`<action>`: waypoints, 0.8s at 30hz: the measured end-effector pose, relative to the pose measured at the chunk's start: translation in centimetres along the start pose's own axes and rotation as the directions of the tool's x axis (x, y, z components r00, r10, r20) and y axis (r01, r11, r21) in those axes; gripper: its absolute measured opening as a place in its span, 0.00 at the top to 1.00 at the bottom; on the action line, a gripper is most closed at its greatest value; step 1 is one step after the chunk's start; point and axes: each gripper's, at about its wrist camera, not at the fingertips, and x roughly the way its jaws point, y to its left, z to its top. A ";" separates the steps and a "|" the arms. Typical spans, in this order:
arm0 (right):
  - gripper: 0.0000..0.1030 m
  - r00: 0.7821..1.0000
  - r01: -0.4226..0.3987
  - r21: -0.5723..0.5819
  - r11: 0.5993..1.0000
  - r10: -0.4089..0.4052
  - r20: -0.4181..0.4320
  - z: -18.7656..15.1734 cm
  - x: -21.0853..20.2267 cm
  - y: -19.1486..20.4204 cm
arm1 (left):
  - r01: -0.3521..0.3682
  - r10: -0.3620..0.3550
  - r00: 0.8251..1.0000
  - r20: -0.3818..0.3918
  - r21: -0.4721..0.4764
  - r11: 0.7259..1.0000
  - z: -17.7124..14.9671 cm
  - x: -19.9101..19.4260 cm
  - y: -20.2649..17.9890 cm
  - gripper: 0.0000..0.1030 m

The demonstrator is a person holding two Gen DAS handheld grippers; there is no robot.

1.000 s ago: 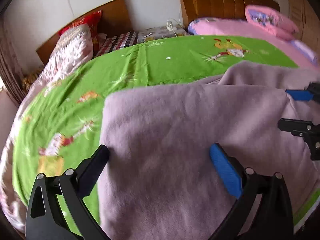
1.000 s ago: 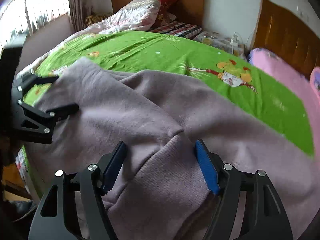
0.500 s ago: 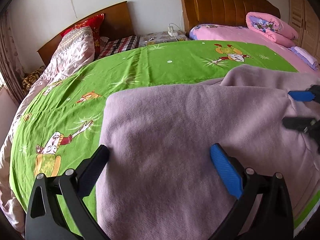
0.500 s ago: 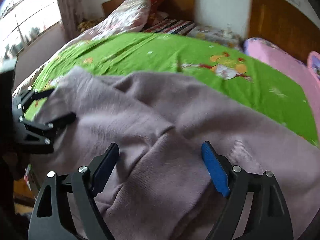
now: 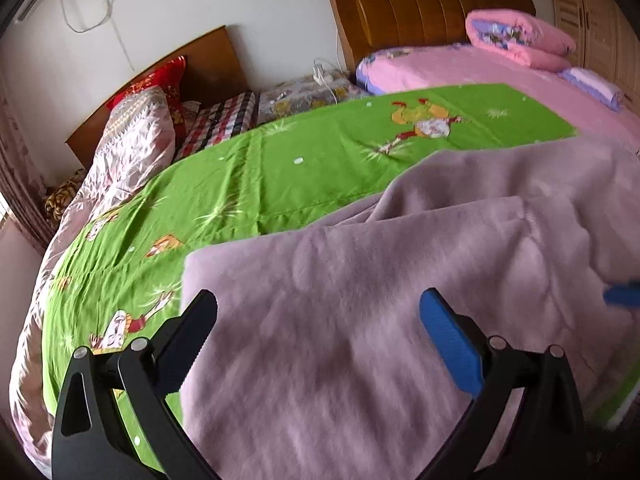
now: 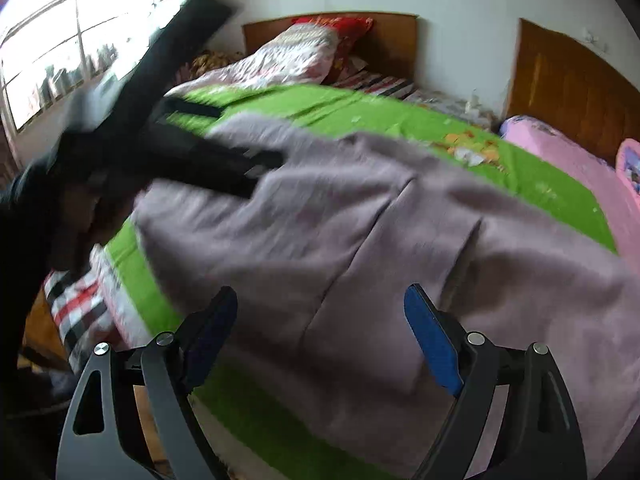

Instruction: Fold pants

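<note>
The mauve fleece pants (image 5: pixel 360 280) lie folded over on the green cartoon bedsheet (image 5: pixel 248 184). My left gripper (image 5: pixel 320 320) is open and empty, hovering over the pants' left folded edge. My right gripper (image 6: pixel 320 312) is open and empty above the pants (image 6: pixel 360 220) near the front edge of the bed. A blue fingertip of the right gripper (image 5: pixel 622 294) shows at the right edge of the left wrist view. The left gripper's black body (image 6: pixel 192 152) appears blurred over the pants' far left in the right wrist view.
The green sheet (image 6: pixel 520 168) covers the bed. A quilt (image 5: pixel 132 148) and red pillow (image 5: pixel 160 84) lie by the headboard. A second bed with a pink cover (image 5: pixel 500 76) stands to the right. A checked cloth (image 6: pixel 80 300) hangs at the bed's front corner.
My right gripper has pulled back toward the bed's front edge and let go of the fabric; the left gripper has lifted slightly. The pants lie flatter.
</note>
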 end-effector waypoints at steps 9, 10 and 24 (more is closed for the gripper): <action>0.22 1.000 -0.003 -0.027 1.000 0.003 -0.009 -2.0 0.5 0.0 | 0.005 -0.007 0.998 -0.062 -0.032 0.999 -0.3 3.2 0.7 0.01; 0.22 1.000 -0.008 -0.026 1.000 0.007 -0.006 -2.0 0.5 -0.1 | 0.002 -0.003 0.998 -0.062 -0.029 1.000 -0.3 3.2 0.6 0.01; 0.16 0.947 -0.162 0.518 0.840 -0.016 0.321 -10.2 -14.8 -13.7 | 0.133 -0.138 0.986 0.097 0.057 0.990 -4.4 -6.1 -5.8 0.02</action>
